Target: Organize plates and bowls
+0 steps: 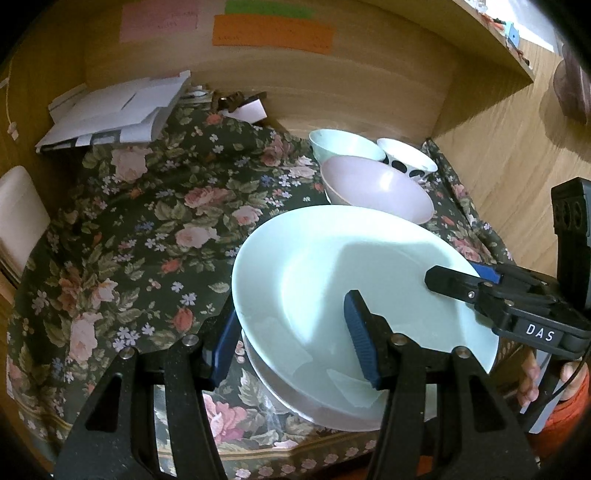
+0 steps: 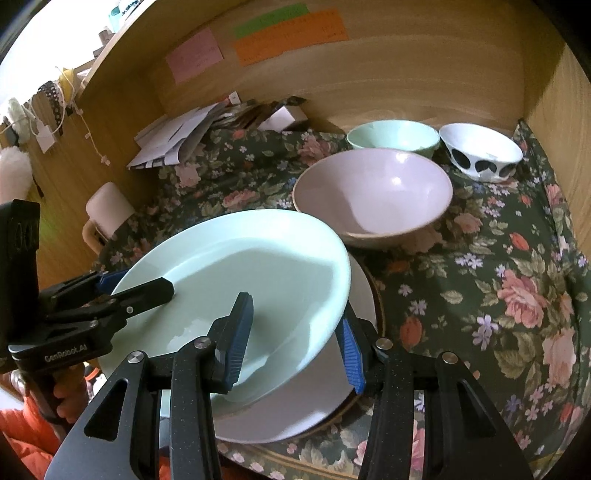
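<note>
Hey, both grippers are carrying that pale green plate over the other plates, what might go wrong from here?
1. The pale green ceramic plate is tilted and held only at opposite rim edges by the left gripper and right gripper; it may slip.
2. It hangs over the white plate underneath, so a quick descent might chip both.
3. The pink bowl sits just beyond the rim; pushing forward might knock it.

A wooden alcove's back wall [image 2: 369,85] carries pink [image 2: 194,55], green [image 2: 271,20] and orange paper notes [image 2: 291,37]. A dark floral cloth [image 2: 498,266] covers the surface ahead of the gripper, loose white papers [image 2: 177,140] heaped far left; daylight glares upper left.
</note>
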